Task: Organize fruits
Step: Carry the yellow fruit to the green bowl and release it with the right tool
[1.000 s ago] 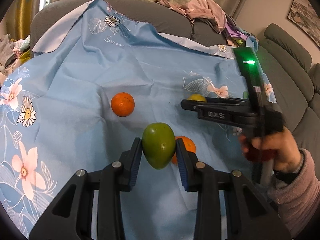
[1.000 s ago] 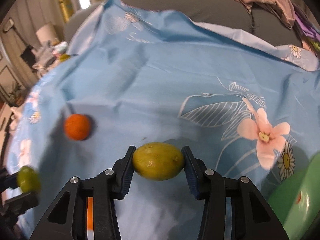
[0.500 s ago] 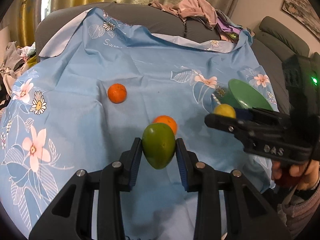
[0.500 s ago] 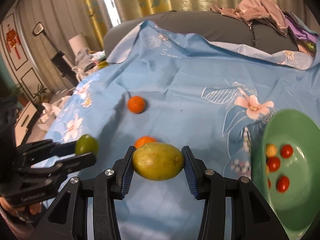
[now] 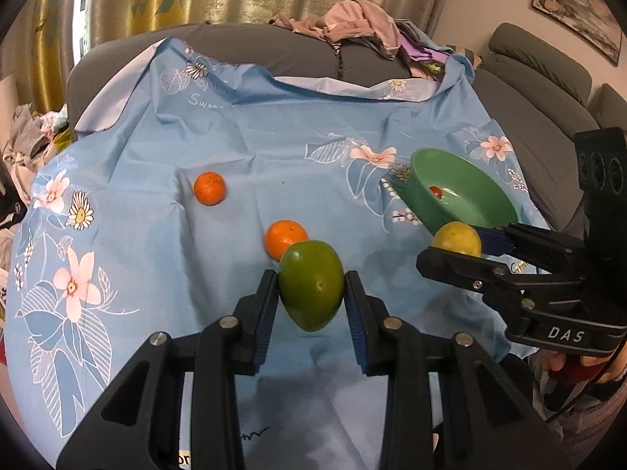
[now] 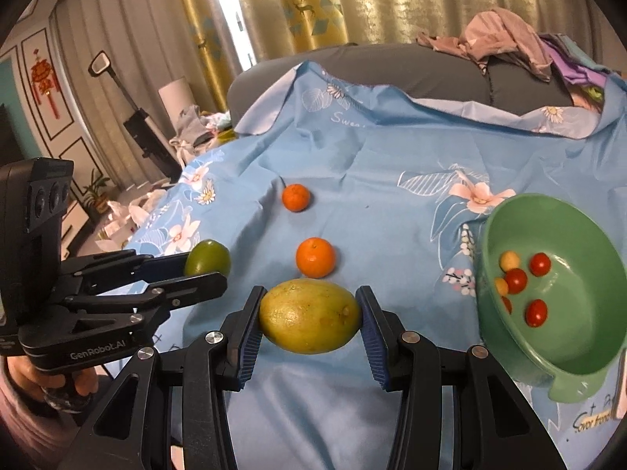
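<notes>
I see a blue flowered cloth point(image 5: 274, 149) spread over a grey sofa point(image 5: 254, 51), with a heap of pink and purple clothes point(image 6: 509, 43) on the backrest at one o'clock. Gold curtains point(image 6: 352, 0) hang behind; at ten o'clock stands what may be a floor lamp point(image 6: 101, 63), too blurred to be sure.

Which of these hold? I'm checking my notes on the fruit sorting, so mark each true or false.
1. The left gripper holds a green fruit. True.
2. The right gripper is empty. False: it is shut on a yellow fruit.
3. Two oranges lie on the blue cloth. True: one orange nearer, another orange farther.
4. The green bowl is empty. False: it holds small red and yellow fruits.
</notes>
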A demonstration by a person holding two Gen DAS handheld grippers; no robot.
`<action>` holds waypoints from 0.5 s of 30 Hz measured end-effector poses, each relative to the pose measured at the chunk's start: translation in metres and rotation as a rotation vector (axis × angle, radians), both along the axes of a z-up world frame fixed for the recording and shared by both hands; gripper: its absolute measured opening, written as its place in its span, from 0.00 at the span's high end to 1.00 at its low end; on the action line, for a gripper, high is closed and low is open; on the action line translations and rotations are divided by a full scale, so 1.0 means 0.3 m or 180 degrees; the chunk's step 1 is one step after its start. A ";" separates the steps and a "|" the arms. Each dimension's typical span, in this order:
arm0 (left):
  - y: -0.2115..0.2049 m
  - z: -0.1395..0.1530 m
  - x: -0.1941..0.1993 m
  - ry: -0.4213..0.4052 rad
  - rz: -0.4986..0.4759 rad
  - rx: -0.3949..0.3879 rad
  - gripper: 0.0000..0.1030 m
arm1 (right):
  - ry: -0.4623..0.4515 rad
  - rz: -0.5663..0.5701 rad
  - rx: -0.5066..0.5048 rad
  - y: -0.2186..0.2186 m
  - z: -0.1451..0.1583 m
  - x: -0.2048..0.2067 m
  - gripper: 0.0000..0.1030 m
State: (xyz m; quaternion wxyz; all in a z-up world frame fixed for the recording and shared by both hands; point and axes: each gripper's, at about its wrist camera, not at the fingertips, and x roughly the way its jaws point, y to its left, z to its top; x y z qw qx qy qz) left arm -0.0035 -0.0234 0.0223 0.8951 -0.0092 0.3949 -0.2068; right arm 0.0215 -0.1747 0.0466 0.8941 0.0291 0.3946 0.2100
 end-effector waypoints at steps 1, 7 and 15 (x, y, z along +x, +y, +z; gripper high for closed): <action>-0.006 0.005 -0.004 -0.0012 -0.0012 0.0007 0.67 | -0.0019 -0.0004 0.0018 -0.007 0.007 -0.006 0.53; -0.051 0.048 -0.021 -0.0119 -0.0105 0.0047 0.69 | -0.0126 -0.0063 0.0104 -0.045 0.044 -0.039 0.53; -0.077 -0.009 0.034 0.0009 -0.0100 0.0084 0.68 | -0.0156 -0.0154 0.0173 -0.100 0.033 -0.045 0.53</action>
